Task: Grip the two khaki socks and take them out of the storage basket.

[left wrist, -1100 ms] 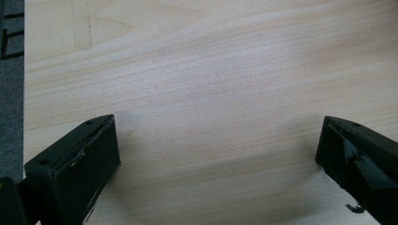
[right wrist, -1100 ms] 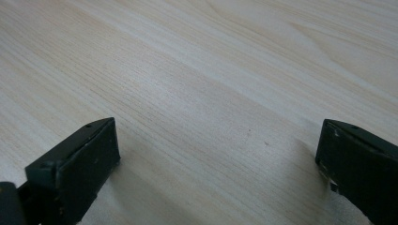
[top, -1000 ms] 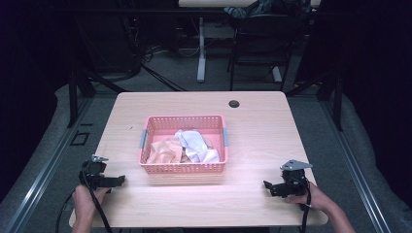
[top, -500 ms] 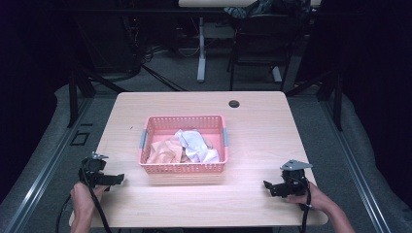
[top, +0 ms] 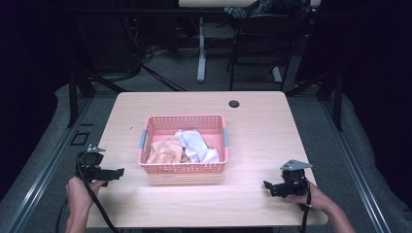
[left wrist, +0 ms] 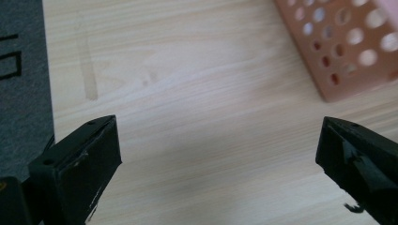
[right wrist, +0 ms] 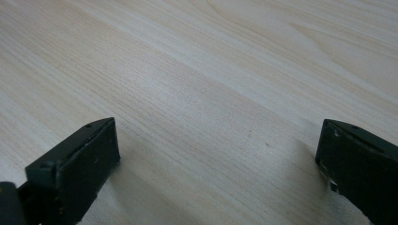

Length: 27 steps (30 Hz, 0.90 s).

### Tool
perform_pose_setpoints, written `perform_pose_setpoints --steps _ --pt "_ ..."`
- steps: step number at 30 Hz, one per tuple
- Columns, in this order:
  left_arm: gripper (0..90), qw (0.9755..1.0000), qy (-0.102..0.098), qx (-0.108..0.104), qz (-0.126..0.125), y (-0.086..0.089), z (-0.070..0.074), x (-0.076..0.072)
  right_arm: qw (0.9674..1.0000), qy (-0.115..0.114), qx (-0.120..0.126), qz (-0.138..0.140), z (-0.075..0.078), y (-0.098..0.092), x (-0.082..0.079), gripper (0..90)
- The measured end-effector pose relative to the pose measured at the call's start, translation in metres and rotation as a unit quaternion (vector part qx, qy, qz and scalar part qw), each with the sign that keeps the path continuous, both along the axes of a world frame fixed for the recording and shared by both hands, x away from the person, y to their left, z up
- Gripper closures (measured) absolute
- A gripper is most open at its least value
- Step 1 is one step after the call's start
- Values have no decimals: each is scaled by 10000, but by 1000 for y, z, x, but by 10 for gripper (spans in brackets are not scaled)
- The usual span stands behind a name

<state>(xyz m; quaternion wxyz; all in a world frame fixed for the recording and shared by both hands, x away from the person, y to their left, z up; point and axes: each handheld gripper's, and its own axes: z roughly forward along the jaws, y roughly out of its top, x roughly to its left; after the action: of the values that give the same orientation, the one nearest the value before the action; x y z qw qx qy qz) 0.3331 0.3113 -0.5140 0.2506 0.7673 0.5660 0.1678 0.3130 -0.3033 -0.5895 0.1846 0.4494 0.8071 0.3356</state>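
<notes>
A pink perforated basket (top: 182, 167) sits mid-table with crumpled cloths (top: 187, 148) inside, peach and white. My left gripper (top: 116, 172) rests low at the table's left edge, jaws wide apart and empty, pointing toward the basket. In the left gripper view the left gripper (left wrist: 218, 159) frames bare wood, and the basket's corner (left wrist: 347, 51) shows at upper right. My right gripper (top: 267, 186) sits near the front right, also open and empty. Over plain tabletop in the right gripper view, the right gripper (right wrist: 218, 159) holds nothing.
The wooden table (top: 257, 141) has a dark cable hole (top: 234, 103) near its far edge. Grey floor with a metal rail (top: 43, 165) runs along the left side. Chairs and table legs stand in the dark beyond.
</notes>
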Motion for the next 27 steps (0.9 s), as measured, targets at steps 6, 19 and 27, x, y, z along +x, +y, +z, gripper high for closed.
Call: perform_pose_setpoints --steps 6,19,27 --pt "0 9999 -54 -50 -156 -9 13 -2 10000 3 -1 7 0 0 0 0" --pt "0 9990 -69 -108 -427 -26 40 4 10000 8 -4 10 0 0 0 0" --pt "0 9971 -122 -179 -734 -49 57 14 10000 0 4 -1 0 0 0 0"
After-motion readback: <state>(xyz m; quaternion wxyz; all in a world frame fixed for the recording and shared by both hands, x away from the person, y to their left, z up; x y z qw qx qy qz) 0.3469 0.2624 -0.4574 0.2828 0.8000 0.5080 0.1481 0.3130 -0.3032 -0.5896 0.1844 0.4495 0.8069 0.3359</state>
